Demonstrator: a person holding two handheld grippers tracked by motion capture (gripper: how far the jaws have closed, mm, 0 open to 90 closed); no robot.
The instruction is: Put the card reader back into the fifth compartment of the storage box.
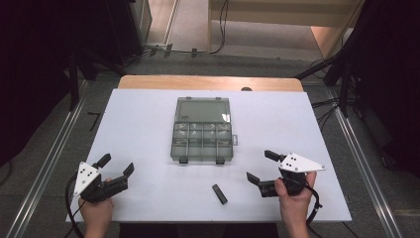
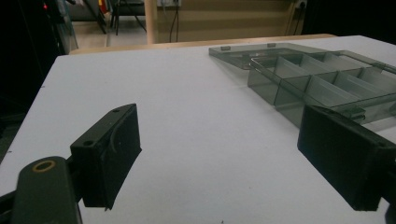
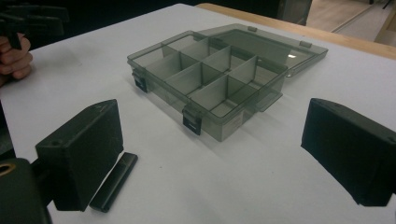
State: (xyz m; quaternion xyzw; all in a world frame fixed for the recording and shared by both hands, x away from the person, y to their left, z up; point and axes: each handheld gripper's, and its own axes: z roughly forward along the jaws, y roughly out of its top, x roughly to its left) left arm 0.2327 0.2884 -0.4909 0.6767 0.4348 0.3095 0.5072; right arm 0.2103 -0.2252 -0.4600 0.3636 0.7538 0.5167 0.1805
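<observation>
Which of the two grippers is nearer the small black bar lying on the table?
The right gripper: the black bar lies just left of its lower jaw, while the left gripper sits far across the white table.

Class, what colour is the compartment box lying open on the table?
The compartment box is see-through smoky grey with black latches, clearest in the right gripper view.

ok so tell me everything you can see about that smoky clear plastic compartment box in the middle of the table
The smoky translucent plastic compartment box lies flat at the middle of the white table, open, its hinged lid folded back flat on the far side. Thin dividers split the tray into a grid of small compartments, which look empty. Two dark latches sit on the near wall and a small tab juts from one side. Neither gripper touches it; the small black bar lies apart, nearer the person.
</observation>
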